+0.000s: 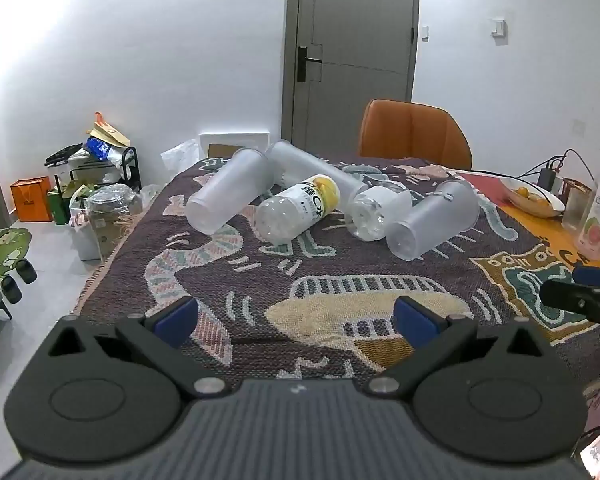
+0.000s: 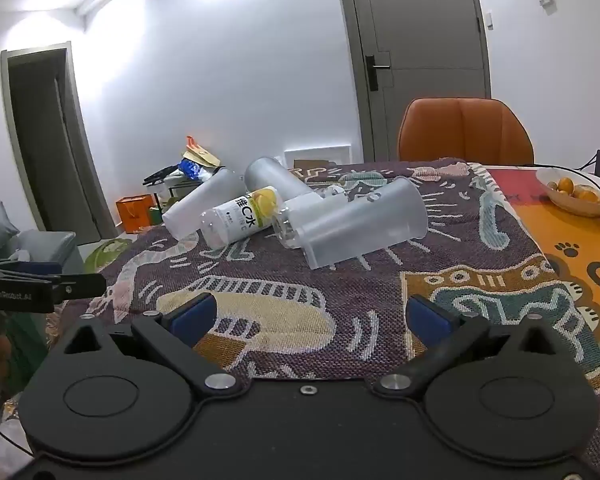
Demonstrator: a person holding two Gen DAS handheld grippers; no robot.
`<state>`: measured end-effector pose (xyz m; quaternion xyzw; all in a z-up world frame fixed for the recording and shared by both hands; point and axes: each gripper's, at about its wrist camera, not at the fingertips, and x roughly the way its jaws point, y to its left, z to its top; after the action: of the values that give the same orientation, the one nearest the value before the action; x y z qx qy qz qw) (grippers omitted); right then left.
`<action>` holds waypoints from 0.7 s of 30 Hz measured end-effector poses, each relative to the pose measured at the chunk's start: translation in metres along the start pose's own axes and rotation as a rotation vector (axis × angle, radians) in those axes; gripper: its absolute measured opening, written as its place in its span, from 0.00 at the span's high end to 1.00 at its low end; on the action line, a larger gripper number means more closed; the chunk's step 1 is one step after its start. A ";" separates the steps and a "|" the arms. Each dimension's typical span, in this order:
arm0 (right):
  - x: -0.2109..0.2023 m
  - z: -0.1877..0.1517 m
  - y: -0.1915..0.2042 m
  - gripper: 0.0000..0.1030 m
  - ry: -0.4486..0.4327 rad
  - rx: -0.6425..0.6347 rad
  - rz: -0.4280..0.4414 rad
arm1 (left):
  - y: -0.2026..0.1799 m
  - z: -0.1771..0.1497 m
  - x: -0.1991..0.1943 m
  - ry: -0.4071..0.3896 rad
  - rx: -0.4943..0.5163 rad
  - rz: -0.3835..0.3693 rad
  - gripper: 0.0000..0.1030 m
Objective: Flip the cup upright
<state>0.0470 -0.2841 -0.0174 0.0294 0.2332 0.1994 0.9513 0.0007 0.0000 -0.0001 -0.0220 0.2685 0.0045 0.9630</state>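
Left wrist view: left tool [image 1: 296,320] hovers low over the patterned cloth [image 1: 340,280] on the counter, its blue-padded fingers [image 1: 176,316] spread wide with nothing between them. Beyond it lie five containers in a loose cluster, all on their sides. Nearest on the right is a frosted cup [image 1: 434,220], base toward the camera, rim pointing away and to the right. Just beside it, to the left, rests a clear bottle [image 1: 374,212] with a white label, then a yellow-labelled bottle [image 1: 300,210]. A second frosted cup [image 1: 230,192] lies at far left, and a long frosted tumbler [image 1: 312,168] sits behind the bottles.

Right wrist view: right tool [image 2: 312,316] is likewise spread wide and holds nothing, well short of the near frosted cup [image 2: 364,224], which lies tilted against the clear bottle [image 2: 296,220]. A fruit bowl [image 2: 576,192] stands at right, an orange chair [image 2: 464,132] behind the counter.
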 end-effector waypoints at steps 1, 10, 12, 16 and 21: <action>0.000 0.000 0.000 0.00 0.003 0.000 -0.001 | 0.000 0.000 0.001 0.002 0.000 -0.001 0.00; 0.001 0.002 0.002 0.00 0.002 0.005 -0.011 | -0.002 -0.002 -0.002 -0.017 -0.002 -0.015 0.00; 0.000 0.004 0.007 0.00 -0.001 0.004 -0.010 | 0.000 -0.002 -0.004 -0.014 -0.001 -0.017 0.00; -0.002 0.002 0.000 0.00 -0.008 0.010 0.001 | 0.000 -0.002 -0.005 -0.014 -0.001 -0.017 0.00; -0.003 0.003 -0.001 0.00 -0.010 0.009 -0.002 | 0.000 -0.003 -0.008 -0.019 0.001 -0.018 0.00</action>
<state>0.0464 -0.2856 -0.0136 0.0345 0.2294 0.1971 0.9525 -0.0073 -0.0005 0.0016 -0.0240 0.2593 -0.0042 0.9655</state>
